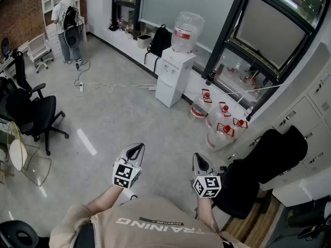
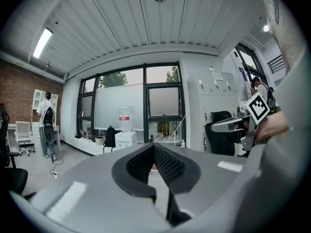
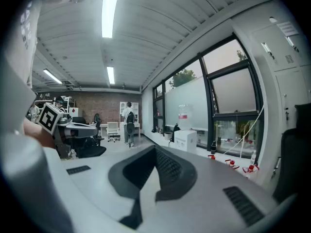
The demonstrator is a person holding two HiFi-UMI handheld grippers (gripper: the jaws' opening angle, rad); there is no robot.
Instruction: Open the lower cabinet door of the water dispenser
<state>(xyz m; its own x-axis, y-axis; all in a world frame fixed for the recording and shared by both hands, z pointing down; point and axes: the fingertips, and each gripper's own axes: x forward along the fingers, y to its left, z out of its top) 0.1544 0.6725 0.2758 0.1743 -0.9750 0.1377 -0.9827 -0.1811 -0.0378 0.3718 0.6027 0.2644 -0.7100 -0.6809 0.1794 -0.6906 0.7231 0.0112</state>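
White water dispenser (image 1: 174,70) stands by the window wall, well ahead of both grippers, its lower cabinet door (image 1: 166,92) closed; left gripper (image 1: 138,148) and right gripper (image 1: 198,159) jaws pressed together, holding nothing

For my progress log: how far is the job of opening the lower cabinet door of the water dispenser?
Nothing looks done: the water dispenser stands far across the floor by the window, its lower cabinet door apparently closed. In hand: nothing; the left gripper and right gripper are both shut and empty. Left: approach, take the door, pull it open.
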